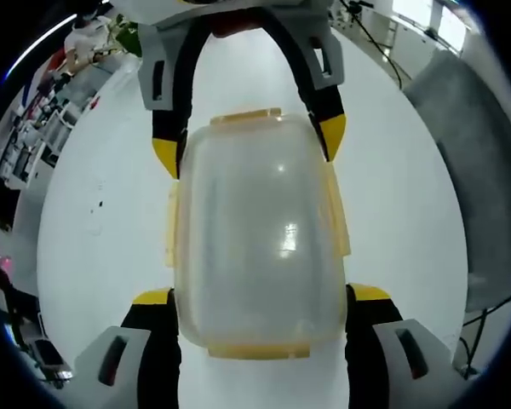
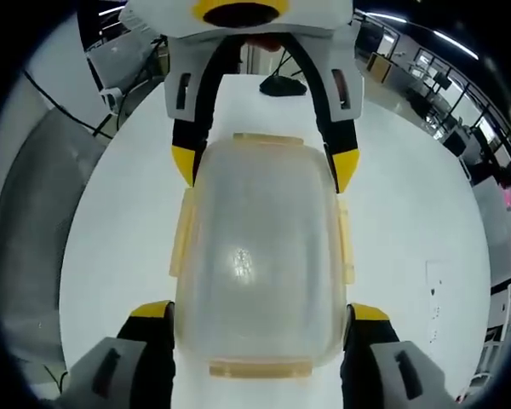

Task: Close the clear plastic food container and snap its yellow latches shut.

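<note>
Two black, yellow-tipped grippers, left gripper (image 1: 260, 294) and right gripper (image 2: 260, 311), face each other, jaws spread wide around a clear plastic food container (image 1: 257, 234) on the white counter (image 1: 94, 230). Its lid sits on; the yellow latches (image 1: 337, 211) appear flared outward, still unsnapped.

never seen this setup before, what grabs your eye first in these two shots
The clear food container with its lid on sits mid-frame on the white table, yellow latches along its edges. Two yellow-tipped tools face each other across it: the left tool brackets its near end in the left gripper view, and the right tool does likewise in the right gripper view.
</note>
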A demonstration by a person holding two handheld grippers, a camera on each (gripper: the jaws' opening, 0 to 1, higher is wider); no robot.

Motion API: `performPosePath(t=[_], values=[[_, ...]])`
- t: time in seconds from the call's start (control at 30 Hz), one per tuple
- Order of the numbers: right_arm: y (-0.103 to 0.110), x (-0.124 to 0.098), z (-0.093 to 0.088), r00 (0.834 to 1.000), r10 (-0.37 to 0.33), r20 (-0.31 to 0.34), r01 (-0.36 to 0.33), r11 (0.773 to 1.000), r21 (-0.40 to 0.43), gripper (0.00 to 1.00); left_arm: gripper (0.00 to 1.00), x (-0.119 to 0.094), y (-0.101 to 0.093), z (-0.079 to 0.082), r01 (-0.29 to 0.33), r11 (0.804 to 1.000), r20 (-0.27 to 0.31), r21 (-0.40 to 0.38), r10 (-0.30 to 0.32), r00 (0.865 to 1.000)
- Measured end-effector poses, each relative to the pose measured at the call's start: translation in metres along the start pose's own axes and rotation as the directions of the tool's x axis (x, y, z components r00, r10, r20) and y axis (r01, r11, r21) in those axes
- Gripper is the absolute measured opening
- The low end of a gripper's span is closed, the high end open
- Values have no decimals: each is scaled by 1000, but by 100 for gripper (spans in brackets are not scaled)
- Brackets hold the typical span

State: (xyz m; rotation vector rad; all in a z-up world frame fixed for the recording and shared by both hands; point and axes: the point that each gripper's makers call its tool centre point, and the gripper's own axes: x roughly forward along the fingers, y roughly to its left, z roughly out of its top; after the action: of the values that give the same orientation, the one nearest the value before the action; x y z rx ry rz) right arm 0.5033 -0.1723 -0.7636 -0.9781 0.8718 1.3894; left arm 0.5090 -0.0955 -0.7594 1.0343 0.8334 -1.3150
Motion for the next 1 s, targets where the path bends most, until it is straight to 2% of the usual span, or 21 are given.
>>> performPosePath(t=[0.07, 0.1, 0.13, 0.2, 0.23, 0.37, 0.73, 0.83, 1.0], values=[[2, 0, 0, 1000, 11, -6, -11, 1000, -4, 85, 78, 0, 0, 0, 1, 1000, -1, 5, -1, 1000], [6, 0, 0, 1000, 25, -1, -25, 1000, 6, 92, 79, -1, 0, -1, 1, 1000, -1, 7, -1, 1000], [3, 2, -1, 1000, 5, -7, -5, 1000, 17, 99, 82, -2, 0, -1, -3, 1000, 3, 19, 3, 1000], [6, 0, -5, 1000, 19, -22, -18, 999, 31, 99, 98, -1, -4, -1, 10, 1000, 16, 4, -11, 1000], [5, 0, -5, 1000, 14, -18, -13, 999, 34, 99, 99, -1, -5, -2, 13, 1000, 11, 8, -13, 1000], [6, -2, -6, 1000, 19, -20, -18, 999, 41, 99, 99, -4, -1, -7, -5, 1000, 2, -4, 5, 1000], [3, -15, 0, 1000, -17, -8, 17, 998, 53, 99, 99, -19, 0, -1, -30, 998, 43, -48, 32, 999], [7, -19, 4, 1000, -20, 6, 20, 998, 62, 99, 99, -23, 0, 1, -46, 993, 72, -110, 54, 996], [11, -25, 9, 999, -33, 22, 32, 997, 77, 99, 99, -31, -5, 0, -55, 985, 104, -166, 72, 992]])
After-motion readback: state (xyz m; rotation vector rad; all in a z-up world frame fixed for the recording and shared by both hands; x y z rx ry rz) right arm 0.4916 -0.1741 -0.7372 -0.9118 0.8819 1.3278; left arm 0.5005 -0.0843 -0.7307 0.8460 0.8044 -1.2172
